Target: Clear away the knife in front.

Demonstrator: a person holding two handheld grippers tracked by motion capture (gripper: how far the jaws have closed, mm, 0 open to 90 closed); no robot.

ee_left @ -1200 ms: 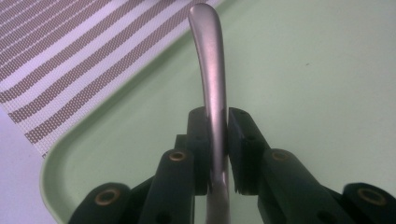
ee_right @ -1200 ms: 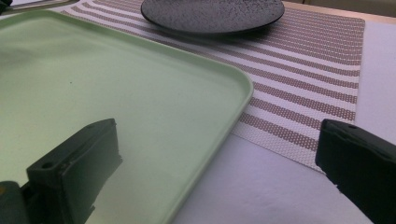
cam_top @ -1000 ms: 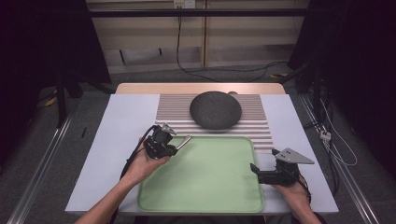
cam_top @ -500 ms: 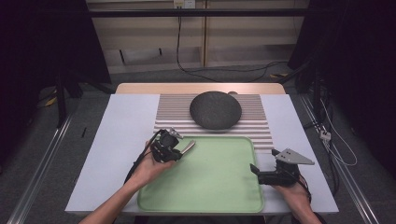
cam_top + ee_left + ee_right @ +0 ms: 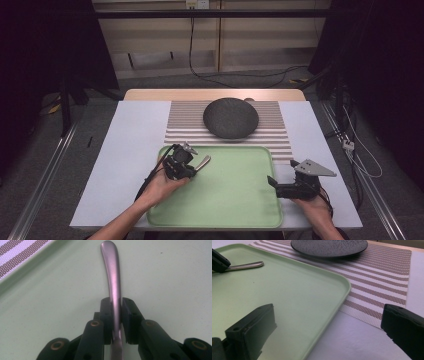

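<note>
My left gripper [image 5: 190, 166] [image 5: 115, 305] hovers over the far-left corner of the green tray [image 5: 235, 200] and is shut on a metal utensil handle [image 5: 202, 162] [image 5: 113, 275]. The handle sticks out past the jaws, up and to the right in the high view; its other end is hidden behind the gripper. In the right gripper view the handle [image 5: 245, 265] and the left gripper [image 5: 219, 263] sit at the far left above the tray [image 5: 287, 290]. My right gripper [image 5: 278, 186] [image 5: 327, 322] rests at the tray's right edge, open, with nothing between its jaws.
A dark round plate [image 5: 230, 118] [image 5: 329, 246] lies on the striped placemat [image 5: 182, 125] behind the tray. A white sheet [image 5: 130, 150] covers the table on both sides. Cables run on the floor at the right.
My left gripper has shifted slightly nearer and to the right with the handle, from the tray's far-left rim to over the tray. The right gripper has kept still.
</note>
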